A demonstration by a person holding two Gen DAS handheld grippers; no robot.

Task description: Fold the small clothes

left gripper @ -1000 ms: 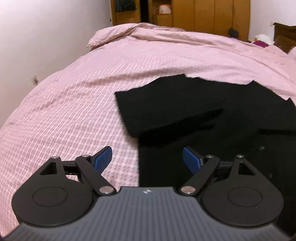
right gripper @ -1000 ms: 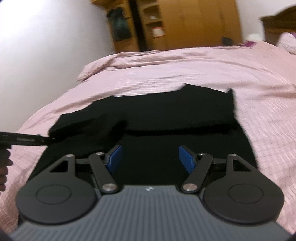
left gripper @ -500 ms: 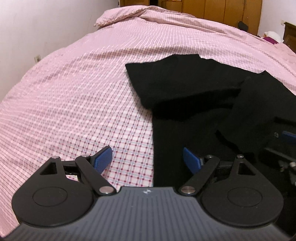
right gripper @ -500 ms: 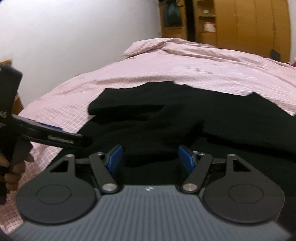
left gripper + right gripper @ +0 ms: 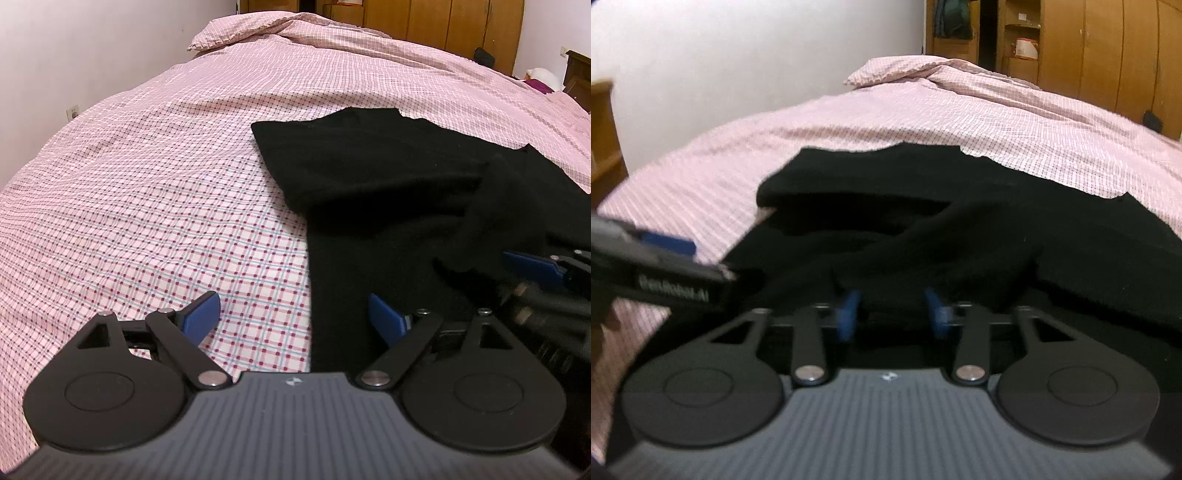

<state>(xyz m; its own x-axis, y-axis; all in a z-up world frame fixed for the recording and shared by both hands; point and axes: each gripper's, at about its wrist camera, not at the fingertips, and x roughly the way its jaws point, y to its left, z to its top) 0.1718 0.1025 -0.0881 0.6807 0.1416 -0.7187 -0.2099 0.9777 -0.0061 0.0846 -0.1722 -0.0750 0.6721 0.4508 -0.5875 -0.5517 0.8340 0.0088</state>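
On the pink checked bedspread (image 5: 155, 206) lies a black shirt (image 5: 369, 173), spread flat on the right half of the bed. Long axis runs near-to-far; sleeves stick out left and right at the far end, collar end away from both cameras. Left sleeve lies flat, its square edge pointing left onto bare bedspread. Right sleeve is flipped inward over the body, bunched, not flat.

Left gripper (image 5: 293, 314): jaws wide and opening, nothing between them. It straddles the shirt's near left side edge, left finger over bedspread, right finger over black cloth.

Right gripper (image 5: 892, 312): jaws closing, blue pads (image 5: 847, 314) either side of a raised fold of the flipped sleeve. Frame is blurred; cannot tell if the pads already press the cloth.

Room: wide bare bedspread left of the shirt and beyond the collar up to the rumpled far edge. Wooden wardrobe (image 5: 443, 22) stands past the bed, white wall (image 5: 92, 48) on the left.
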